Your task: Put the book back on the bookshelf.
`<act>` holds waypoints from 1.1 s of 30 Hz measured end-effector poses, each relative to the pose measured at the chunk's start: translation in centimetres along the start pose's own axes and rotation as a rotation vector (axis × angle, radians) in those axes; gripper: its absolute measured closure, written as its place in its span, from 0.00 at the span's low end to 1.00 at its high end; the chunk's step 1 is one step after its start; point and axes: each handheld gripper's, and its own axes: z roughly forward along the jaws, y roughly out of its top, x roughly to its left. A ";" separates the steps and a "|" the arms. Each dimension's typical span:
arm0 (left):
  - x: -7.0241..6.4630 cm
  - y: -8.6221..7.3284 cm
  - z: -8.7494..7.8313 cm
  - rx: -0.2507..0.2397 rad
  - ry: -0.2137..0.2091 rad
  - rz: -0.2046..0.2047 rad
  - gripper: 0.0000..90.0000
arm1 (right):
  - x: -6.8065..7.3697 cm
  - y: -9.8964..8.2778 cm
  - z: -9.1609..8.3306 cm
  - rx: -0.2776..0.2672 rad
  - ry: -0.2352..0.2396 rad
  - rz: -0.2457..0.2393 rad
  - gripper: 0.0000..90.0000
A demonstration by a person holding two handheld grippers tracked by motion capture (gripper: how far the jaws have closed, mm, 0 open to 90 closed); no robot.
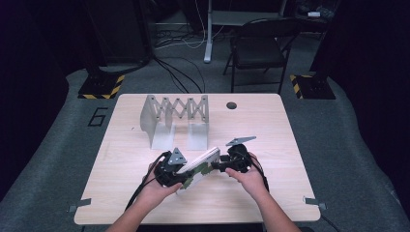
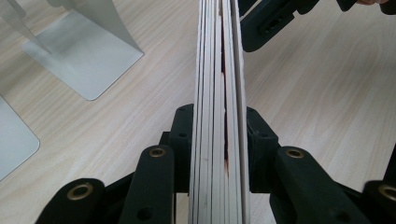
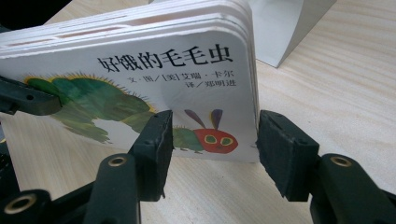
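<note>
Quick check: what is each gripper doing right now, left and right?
Left gripper: closed on the board book, jaws pressing both covers.
Right gripper: closed on the book's corner, one jaw over the cover, the other behind.

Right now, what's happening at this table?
A person holds a board book between two handheld grippers, just above the table. The left gripper is shut on the book's page edges. The right gripper sits at the book's other end, one jaw over the caterpillar cover and one past the corner; whether it actually grips is unclear. An expandable metal book rack stands behind with nothing in it.
</note>
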 end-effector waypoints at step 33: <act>0.2 0.2 0.8 0.041 -0.024 0.010 0.80 | 0.0 0.0 0.0 0.001 0.005 -0.001 0.51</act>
